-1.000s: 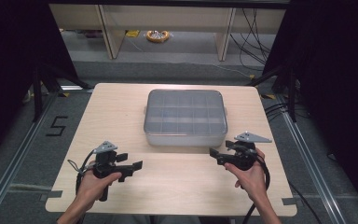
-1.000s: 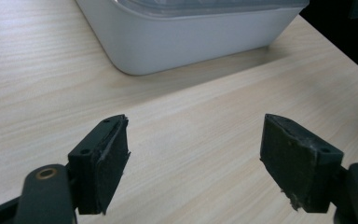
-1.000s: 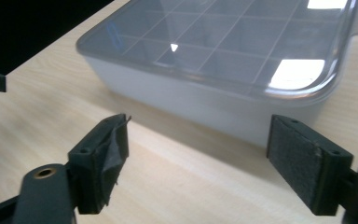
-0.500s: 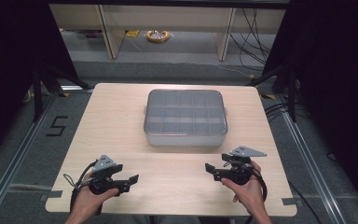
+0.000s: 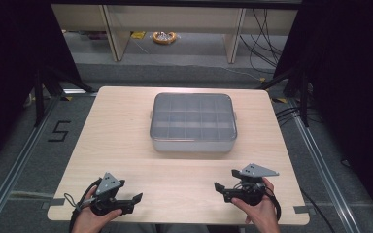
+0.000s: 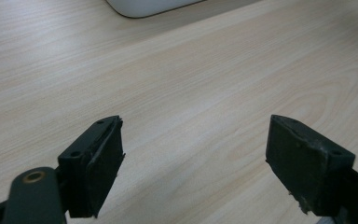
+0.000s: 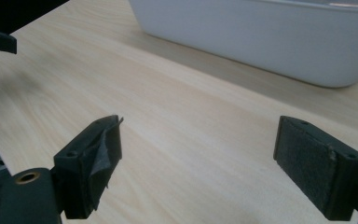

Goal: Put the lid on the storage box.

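Observation:
A grey lidded compartment box point(image 5: 193, 121) sits shut at the middle of the wooden table point(image 5: 126, 121). My left gripper point(image 5: 137, 198) lies low near the front left edge and points right. Its jaws have just been opening, and only bare wood shows between them point(image 6: 196, 140). My right gripper point(image 5: 217, 187) is near the front right edge, points left, and is open too after widening. In the right gripper view its jaws point(image 7: 198, 140) frame bare table, with the box's white wall point(image 7: 270, 37) beyond. The box's corner point(image 6: 144, 5) shows at the top of the left gripper view.
The table's front edge point(image 5: 175, 221) runs just under both hands. Cables point(image 5: 291, 114) trail over the floor at the right. A yellow object point(image 5: 164, 37) lies on the floor behind the table, between shelf legs point(image 5: 233, 39).
Both hands have drawn back from the box toward the front edge and sunk closer to the tabletop. The box has not moved.

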